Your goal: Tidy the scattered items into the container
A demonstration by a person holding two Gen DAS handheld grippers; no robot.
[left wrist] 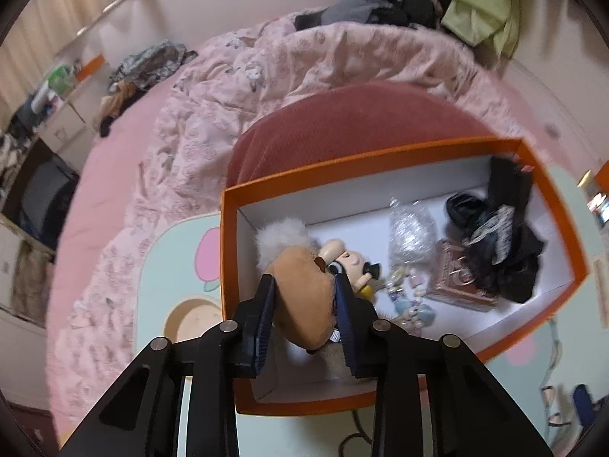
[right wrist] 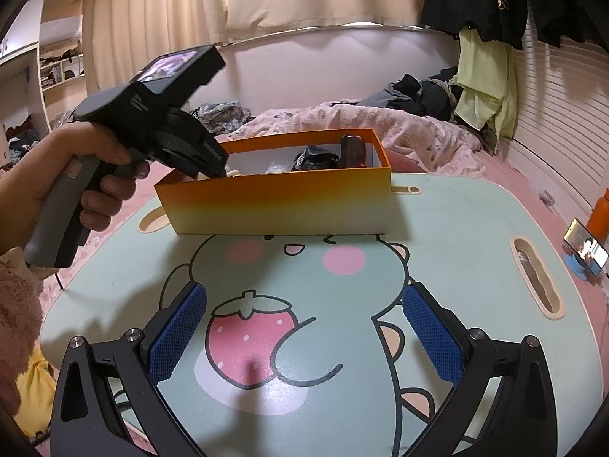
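1. The orange cardboard box with a white inside (left wrist: 380, 163) stands on the pale green lap table printed with a cartoon animal and strawberry (right wrist: 456, 236), near the table's far edge, with a dusky red cushion (left wrist: 342, 125) just behind it.
2. The left gripper (left wrist: 304, 297) reaches down over the box's left end, its blue-padded fingers (left wrist: 264, 304) closed on a tan plush toy with a white fluffy tuft (left wrist: 300, 293) inside the walls.
3. The toy sits close to the left wall; just right of it lies a small figurine with a black nose (left wrist: 354, 262).
4. Further right lie a clear crinkled bag (left wrist: 411, 232), a brown patterned flat case (left wrist: 456, 278) and a heap of black fabric (left wrist: 502, 236) that fills the right end.
5. White floor shows between the figurine and the bag.
6. In the right wrist view the person's left hand (right wrist: 87, 175) grips the tool's grey handle, tilted down into the box.
7. The right gripper (right wrist: 304, 327) hovers over bare tabletop well in front of the box, spread wide and holding nothing.
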